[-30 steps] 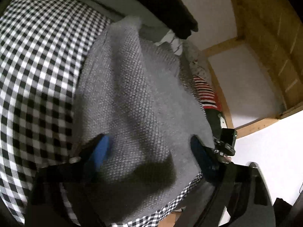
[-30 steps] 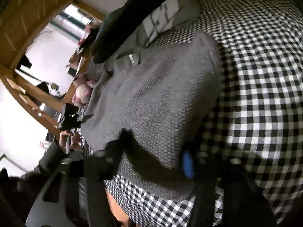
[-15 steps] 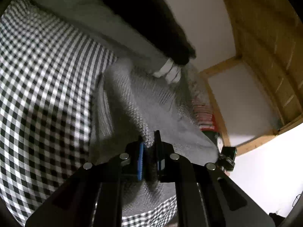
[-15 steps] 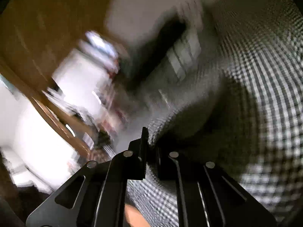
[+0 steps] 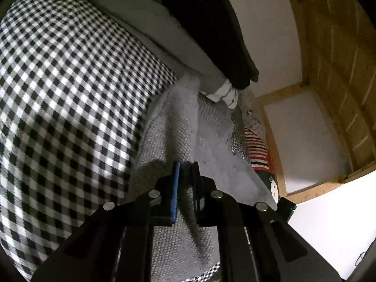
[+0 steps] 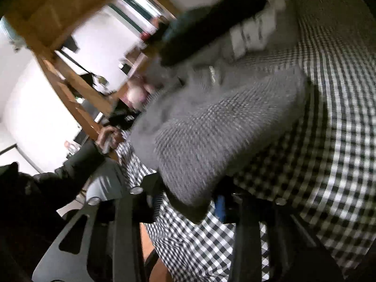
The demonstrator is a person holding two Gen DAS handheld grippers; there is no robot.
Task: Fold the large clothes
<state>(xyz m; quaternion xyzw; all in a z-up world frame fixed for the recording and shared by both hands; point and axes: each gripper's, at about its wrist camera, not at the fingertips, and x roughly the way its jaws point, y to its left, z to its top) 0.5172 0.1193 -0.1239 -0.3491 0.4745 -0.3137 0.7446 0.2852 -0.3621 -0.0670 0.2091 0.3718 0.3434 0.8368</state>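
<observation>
while the left gripper (image 5: 185, 185) pinches the grey sweater (image 5: 188, 127) on the checked bed cover (image 5: 58, 75), the right gripper (image 6: 188, 202) sits wide open round its near edge (image 6: 188, 197), so i think it must squeeze before the fold.

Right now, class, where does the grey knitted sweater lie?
The grey knitted sweater lies on the black-and-white checked bedspread, below the dark garment pile; the left gripper pinches its near edge.
</observation>
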